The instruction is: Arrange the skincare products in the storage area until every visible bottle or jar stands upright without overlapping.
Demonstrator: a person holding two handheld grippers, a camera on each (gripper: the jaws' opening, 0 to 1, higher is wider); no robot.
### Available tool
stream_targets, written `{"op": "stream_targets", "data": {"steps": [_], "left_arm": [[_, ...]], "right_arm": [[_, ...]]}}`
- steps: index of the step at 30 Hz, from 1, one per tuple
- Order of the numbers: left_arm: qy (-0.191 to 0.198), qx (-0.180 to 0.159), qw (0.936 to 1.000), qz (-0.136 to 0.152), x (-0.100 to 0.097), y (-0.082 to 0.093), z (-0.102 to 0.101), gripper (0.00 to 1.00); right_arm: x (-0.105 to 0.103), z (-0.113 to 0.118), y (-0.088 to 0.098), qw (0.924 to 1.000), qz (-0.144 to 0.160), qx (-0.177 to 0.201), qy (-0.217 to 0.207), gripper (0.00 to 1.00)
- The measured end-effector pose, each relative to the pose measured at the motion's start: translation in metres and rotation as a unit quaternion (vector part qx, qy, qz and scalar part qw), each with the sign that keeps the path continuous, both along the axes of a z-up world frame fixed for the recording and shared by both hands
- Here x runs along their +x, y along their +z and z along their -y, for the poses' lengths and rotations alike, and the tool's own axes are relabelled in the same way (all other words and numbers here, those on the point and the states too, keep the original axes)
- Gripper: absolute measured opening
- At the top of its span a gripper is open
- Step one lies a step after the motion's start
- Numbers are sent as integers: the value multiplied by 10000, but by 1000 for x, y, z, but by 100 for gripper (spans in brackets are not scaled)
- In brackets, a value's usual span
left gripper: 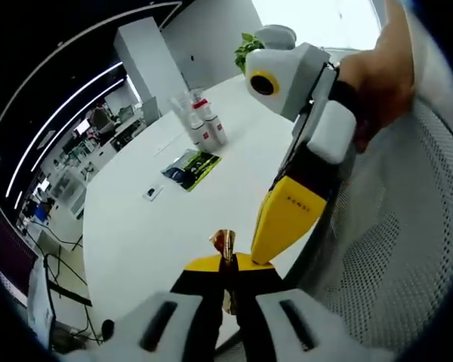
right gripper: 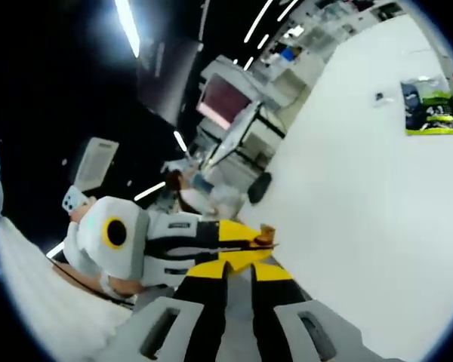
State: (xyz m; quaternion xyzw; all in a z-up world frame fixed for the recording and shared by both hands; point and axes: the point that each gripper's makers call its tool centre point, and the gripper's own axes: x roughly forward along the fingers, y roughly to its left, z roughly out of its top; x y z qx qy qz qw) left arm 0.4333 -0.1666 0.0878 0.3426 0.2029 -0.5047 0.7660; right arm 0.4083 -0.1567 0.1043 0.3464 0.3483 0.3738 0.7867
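Note:
Several slim clear and white bottles with red labels (left gripper: 204,127) stand upright in a cluster at the far side of the white table (left gripper: 143,241). My left gripper (left gripper: 226,264) is at the near table edge, shut on a small gold piece (left gripper: 225,241) that sticks up between its yellow tips. My right gripper (left gripper: 281,222) reaches in from the right, held by a hand (left gripper: 374,83), its yellow jaws together just beside the gold piece. In the right gripper view, the left gripper (right gripper: 245,235) comes in from the left with the gold piece (right gripper: 266,235) at its tip, just above my right gripper (right gripper: 238,270).
A green and black packet (left gripper: 191,167) (right gripper: 432,105) lies flat on the table in front of the bottles, with a small card-like item (left gripper: 152,192) (right gripper: 377,96) next to it. A grey mesh chair (left gripper: 392,256) stands at the right. A potted plant (left gripper: 245,49) sits beyond the table.

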Motion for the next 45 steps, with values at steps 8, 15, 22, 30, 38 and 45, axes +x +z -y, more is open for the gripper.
{"op": "stream_targets", "data": {"steps": [8, 15, 22, 30, 38, 45], "left_arm": [[2, -211, 9997, 96, 1, 8, 3, 0], [362, -771, 9962, -175, 8, 22, 2, 0], [168, -880, 9957, -224, 0, 24, 8, 0], [-102, -821, 9962, -288, -10, 21, 12, 1], [-489, -636, 9968, -63, -18, 18, 16, 0], [-663, -260, 9973, 196, -18, 10, 14, 0]], "right_arm": [[6, 8, 5, 9998, 148, -82, -116, 0], [15, 22, 10, 9970, 595, -385, -302, 14], [19, 23, 15, 9910, 1124, -717, -88, 23], [15, 15, 17, 9805, 1578, -1105, 400, 16], [10, 17, 15, 9717, 1611, -1463, 917, 17], [13, 15, 6, 9856, 957, -1149, 791, 15]]}}
